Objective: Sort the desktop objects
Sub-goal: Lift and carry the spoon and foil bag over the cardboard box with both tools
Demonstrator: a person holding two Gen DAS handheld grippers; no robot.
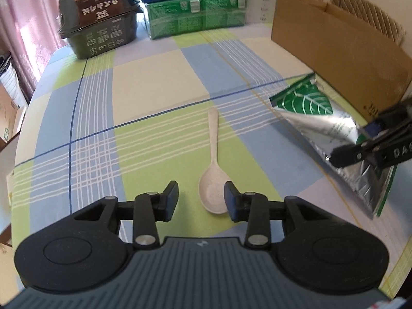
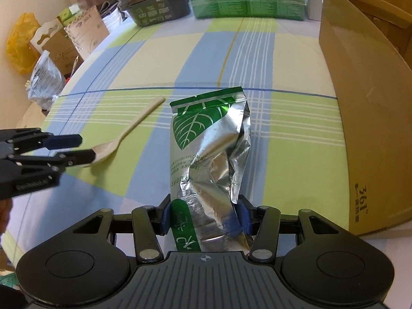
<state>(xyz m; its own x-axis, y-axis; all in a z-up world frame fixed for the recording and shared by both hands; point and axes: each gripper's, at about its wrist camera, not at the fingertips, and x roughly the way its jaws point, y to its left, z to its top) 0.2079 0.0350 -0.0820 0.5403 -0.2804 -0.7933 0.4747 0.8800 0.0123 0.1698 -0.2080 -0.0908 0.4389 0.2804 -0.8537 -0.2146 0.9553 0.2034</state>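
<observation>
A beige plastic spoon (image 1: 212, 170) lies on the checked tablecloth, bowl toward me, handle pointing away. My left gripper (image 1: 201, 200) is open, its fingers on either side of the spoon's bowl, not closed on it. It also shows in the right wrist view (image 2: 77, 149) at the spoon (image 2: 128, 131). My right gripper (image 2: 204, 217) is shut on the lower end of a silver and green foil pouch (image 2: 208, 149) and holds it tilted off the table. The pouch (image 1: 322, 126) and right gripper (image 1: 360, 144) show at the right of the left wrist view.
An open cardboard box (image 2: 360, 103) stands at the right, close to the pouch. At the back stand a dark food container (image 1: 100, 18) and green and blue packs (image 1: 198, 18). Bags and cartons (image 2: 46, 51) lie beyond the table's left edge.
</observation>
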